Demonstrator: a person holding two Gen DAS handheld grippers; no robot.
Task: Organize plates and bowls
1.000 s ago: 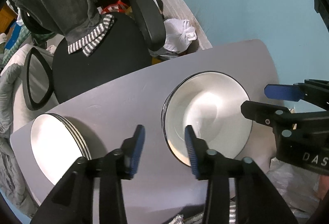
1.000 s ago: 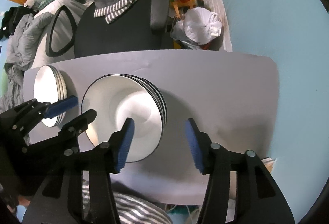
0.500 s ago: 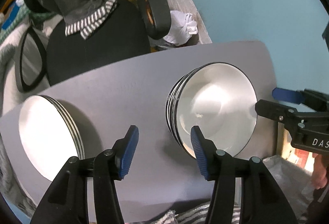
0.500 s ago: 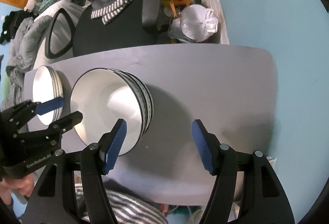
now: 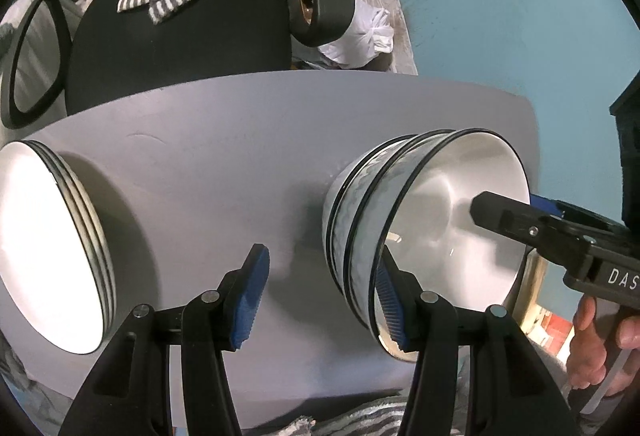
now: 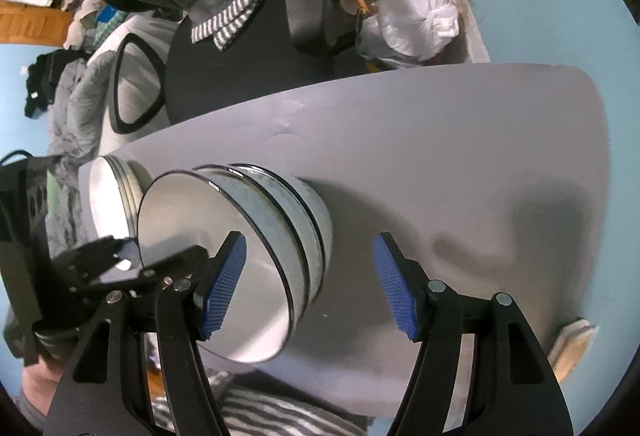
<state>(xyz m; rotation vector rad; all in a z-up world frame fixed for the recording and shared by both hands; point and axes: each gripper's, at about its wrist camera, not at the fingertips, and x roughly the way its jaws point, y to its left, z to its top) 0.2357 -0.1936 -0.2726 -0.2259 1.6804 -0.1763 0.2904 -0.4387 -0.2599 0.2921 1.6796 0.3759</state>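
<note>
A stack of white, black-rimmed bowls (image 5: 360, 220) stands on the grey table (image 5: 240, 140), right of a stack of white plates (image 5: 44, 236). My left gripper (image 5: 320, 296) is open and straddles the top bowl's near-left wall, one pad inside the bowl, the other outside; neither presses. In the right wrist view the bowls (image 6: 276, 220) sit left of centre with the plates (image 6: 108, 196) behind. My right gripper (image 6: 308, 288) is open across the bowls' right wall, its left pad inside the top bowl. The right gripper (image 5: 516, 212) also shows over the bowl's far rim.
A black office chair (image 5: 180, 36) draped with a grey garment stands behind the table, a white tied bag (image 5: 360, 36) beside it. A blue wall lies to the right. Striped cloth (image 6: 260, 412) lies under the table's near edge. A hand (image 5: 592, 340) holds the right gripper's handle.
Both grippers have come down toward the bowl stack and their jaws have widened. Each now has one finger inside the top bowl. Bowls and plates have stayed put.
</note>
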